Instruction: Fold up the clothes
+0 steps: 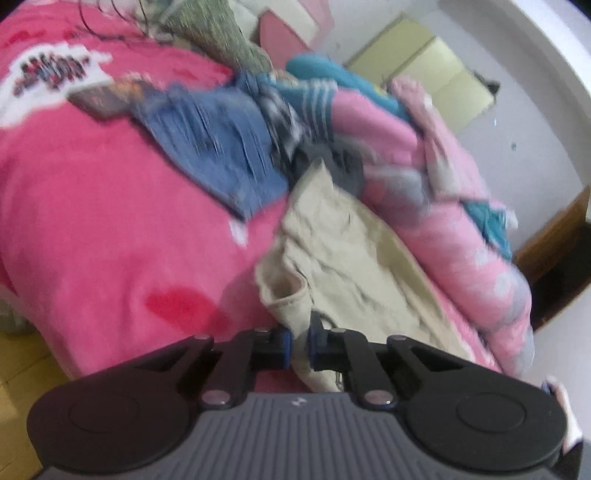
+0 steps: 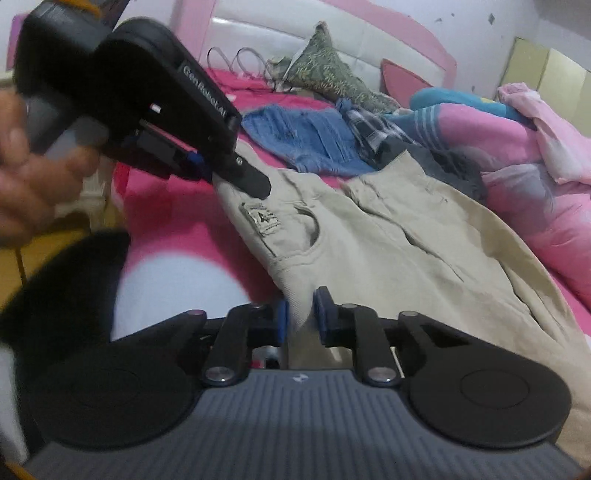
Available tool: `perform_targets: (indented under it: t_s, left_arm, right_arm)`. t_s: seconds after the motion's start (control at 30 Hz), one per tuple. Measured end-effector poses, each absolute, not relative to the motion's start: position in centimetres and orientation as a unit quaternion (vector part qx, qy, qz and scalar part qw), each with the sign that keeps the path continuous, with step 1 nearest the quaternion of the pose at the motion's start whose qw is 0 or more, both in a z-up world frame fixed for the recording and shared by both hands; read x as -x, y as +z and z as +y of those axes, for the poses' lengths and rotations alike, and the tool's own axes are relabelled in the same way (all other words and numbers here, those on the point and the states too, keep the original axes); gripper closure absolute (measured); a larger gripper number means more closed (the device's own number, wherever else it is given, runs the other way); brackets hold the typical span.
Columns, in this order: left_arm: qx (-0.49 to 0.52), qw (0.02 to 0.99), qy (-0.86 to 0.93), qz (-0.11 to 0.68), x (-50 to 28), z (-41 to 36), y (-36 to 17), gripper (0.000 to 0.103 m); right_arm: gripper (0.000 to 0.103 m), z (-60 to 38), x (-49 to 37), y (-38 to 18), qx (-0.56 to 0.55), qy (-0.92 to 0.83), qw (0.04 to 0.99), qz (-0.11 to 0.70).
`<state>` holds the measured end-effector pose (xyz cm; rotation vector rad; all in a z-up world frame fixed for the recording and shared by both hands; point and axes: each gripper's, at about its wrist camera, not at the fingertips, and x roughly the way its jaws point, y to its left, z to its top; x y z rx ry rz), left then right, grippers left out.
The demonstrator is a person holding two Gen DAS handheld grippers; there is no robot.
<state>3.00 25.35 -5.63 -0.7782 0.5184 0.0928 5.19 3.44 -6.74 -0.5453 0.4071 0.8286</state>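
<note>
A: Where do the beige trousers (image 2: 402, 236) lie?

B: On the bed, across the pink blanket (image 1: 110, 206). The waistband end is nearest the cameras, and the legs run away toward the pile of clothes at the back.

A: And the left hand-held gripper (image 1: 298, 345)?

B: Its jaws stand narrow, with a fold of the beige waistband pinched between the blue pads (image 1: 282, 347). In the right wrist view the same tool comes in from the upper left, held by a hand (image 2: 33, 173), and its tip sits on the corner of the waistband just above the sewn label (image 2: 265, 218).

A: The right hand-held gripper (image 2: 300, 317)?

B: Also narrow, clamped on the trouser edge just below the pocket opening. The cloth passes straight between its two pads.

A: So both hold the same garment?

B: Yes, at two points along the waistband end, near each other.

A: What is behind?

B: A blue denim piece (image 2: 306, 140) lies beyond the trousers, touching a checked cloth (image 2: 369, 125). A dark grey garment (image 2: 450, 166) overlaps the far end of the trousers. A pink quilt (image 2: 517, 173) is heaped on the right, and a green patterned cushion (image 2: 328, 70) leans at the headboard (image 2: 266, 29). The left wrist view is blurred.
</note>
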Motion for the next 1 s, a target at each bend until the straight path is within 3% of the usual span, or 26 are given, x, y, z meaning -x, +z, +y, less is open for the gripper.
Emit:
perform_targets:
  t_s: [0.2, 0.37, 0.47, 0.57, 0.63, 0.7, 1.0]
  left_arm:
    - [0.389, 0.887, 0.063, 0.240, -2.3, 29.8, -4.5, 0.094]
    - [0.394, 0.875, 0.073, 0.273, -2.2, 30.6, -7.3, 0.093]
    - [0.397, 0.874, 0.070, 0.272, -1.9, 30.9, -8.2, 0.086]
    - [0.378, 0.885, 0.084, 0.260, -1.4, 31.0, -7.7, 0.071]
    - [0.355, 0.896, 0.102, 0.248, -0.8, 30.7, -6.8, 0.065]
    - [0.336, 0.904, 0.112, 0.238, -0.3, 30.3, -5.8, 0.064]
    - [0.226, 0.946, 0.053, 0.227, -3.9, 23.1, -1.1, 0.045]
  right_arm:
    - [0.094, 7.7, -3.1, -5.0, 0.286, 0.425, 0.846, 0.149]
    - [0.094, 8.3, -3.4, -7.8, 0.285, 0.443, 0.831, 0.178]
    - [0.090, 7.8, -3.6, -7.3, 0.265, 0.453, 0.831, 0.186]
    - [0.075, 6.5, -3.9, -6.1, 0.229, 0.468, 0.830, 0.198]
    - [0.057, 5.1, -4.1, -5.0, 0.181, 0.481, 0.833, 0.206]
    - [0.048, 3.4, -4.6, -4.0, 0.124, 0.486, 0.838, 0.213]
    - [0.043, -10.0, -4.8, -2.6, -0.032, 0.389, 0.887, 0.245]
